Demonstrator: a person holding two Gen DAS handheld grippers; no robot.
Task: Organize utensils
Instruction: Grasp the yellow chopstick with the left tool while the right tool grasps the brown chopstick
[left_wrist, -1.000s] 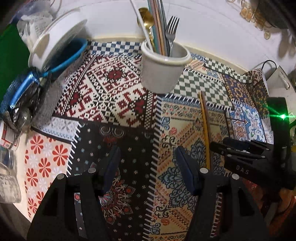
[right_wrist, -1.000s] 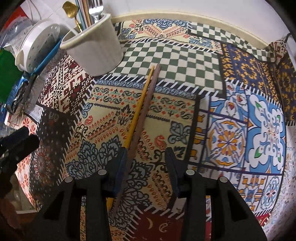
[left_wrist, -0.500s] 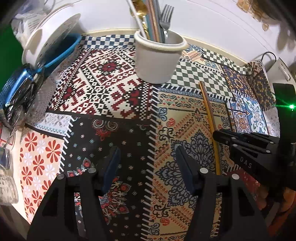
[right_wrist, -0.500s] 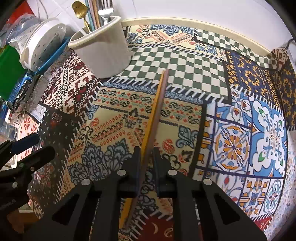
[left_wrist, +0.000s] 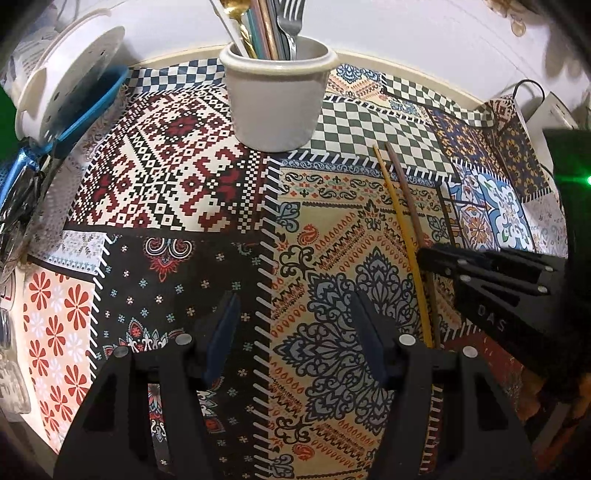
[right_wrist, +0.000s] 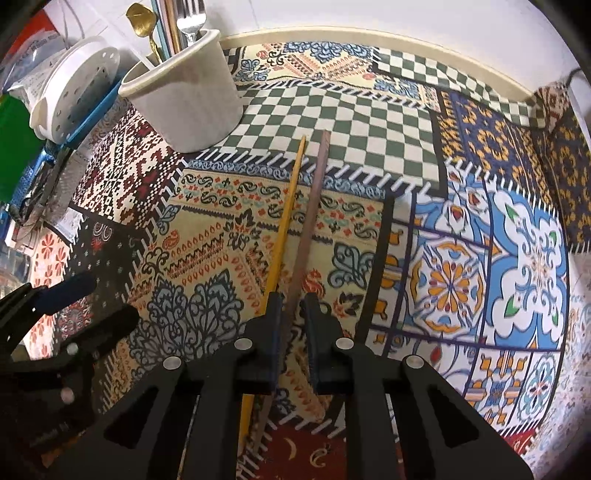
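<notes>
Right wrist: brown chopstick (right_wrist: 309, 221) now apart from yellow chopstick (right_wrist: 285, 218), lifted.

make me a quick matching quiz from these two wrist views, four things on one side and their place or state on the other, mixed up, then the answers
Column 1:
1. brown chopstick
2. yellow chopstick
3. white cup
4. left gripper

Column 2:
A. stands upright on the cloth with a fork and spoon in it
B. open, nothing between its fingers
C. runs between the fingers of the right gripper
D. lies just outside the right gripper's left finger

Pairs: 1-C, 2-D, 3-A, 4-B
</notes>
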